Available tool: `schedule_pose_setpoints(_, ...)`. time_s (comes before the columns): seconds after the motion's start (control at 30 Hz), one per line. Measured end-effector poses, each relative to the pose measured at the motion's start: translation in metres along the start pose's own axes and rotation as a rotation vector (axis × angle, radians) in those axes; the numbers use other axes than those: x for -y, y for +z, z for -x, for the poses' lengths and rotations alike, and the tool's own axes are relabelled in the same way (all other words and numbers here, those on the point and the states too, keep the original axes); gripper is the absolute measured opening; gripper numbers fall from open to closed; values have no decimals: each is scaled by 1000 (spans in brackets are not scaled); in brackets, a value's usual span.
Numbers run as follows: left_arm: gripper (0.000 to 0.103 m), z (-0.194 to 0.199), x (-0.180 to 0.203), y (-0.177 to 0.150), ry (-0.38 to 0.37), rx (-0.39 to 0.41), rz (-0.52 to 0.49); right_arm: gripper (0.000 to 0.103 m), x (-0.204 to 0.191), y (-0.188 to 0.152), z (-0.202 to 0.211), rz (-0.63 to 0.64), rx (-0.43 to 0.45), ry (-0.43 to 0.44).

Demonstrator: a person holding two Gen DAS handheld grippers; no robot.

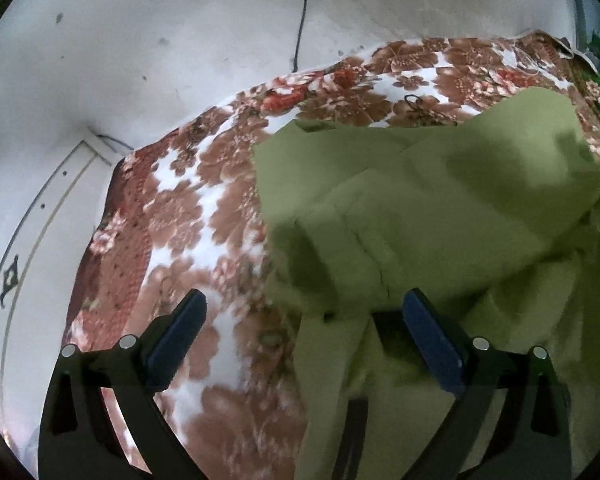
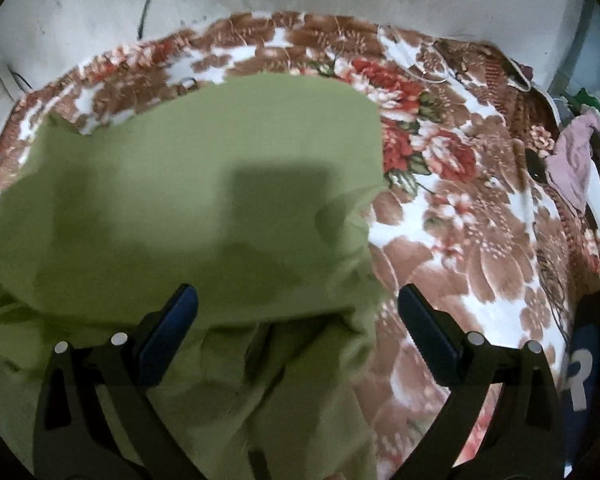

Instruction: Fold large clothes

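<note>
Both grippers are seen with jaws spread wide and nothing clamped: the left gripper (image 1: 304, 312) at the left edge of the green garment (image 1: 440, 200), the right gripper (image 2: 298, 304) at its right edge. Spread on a floral blanket (image 2: 460, 240), the garment's long axis is seen running away from the cameras toward the white wall (image 1: 180, 20); its near part is rumpled.

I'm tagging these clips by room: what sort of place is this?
Probably a bedroom in a home. A green garment lies on a floral blanket that seems to cover a bed against a plain white wall, with more clothes piled at the edge.
</note>
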State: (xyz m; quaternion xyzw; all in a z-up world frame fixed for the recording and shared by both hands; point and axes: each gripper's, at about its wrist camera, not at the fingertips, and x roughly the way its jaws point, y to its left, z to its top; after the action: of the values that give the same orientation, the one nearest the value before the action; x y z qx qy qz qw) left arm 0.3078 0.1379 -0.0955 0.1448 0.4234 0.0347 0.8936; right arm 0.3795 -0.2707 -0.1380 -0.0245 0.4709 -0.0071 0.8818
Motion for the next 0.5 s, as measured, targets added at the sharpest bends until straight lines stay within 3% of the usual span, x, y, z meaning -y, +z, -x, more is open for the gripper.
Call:
schedule_pose_setpoints(0.23,97,46,-19,-72,-1,-116,-2,98,2,-63,53,76,-32,-32)
schedule_pose_setpoints(0.5,97,73,-30,-162,4,-252,25,98,8,-160,77,204,-142,-100)
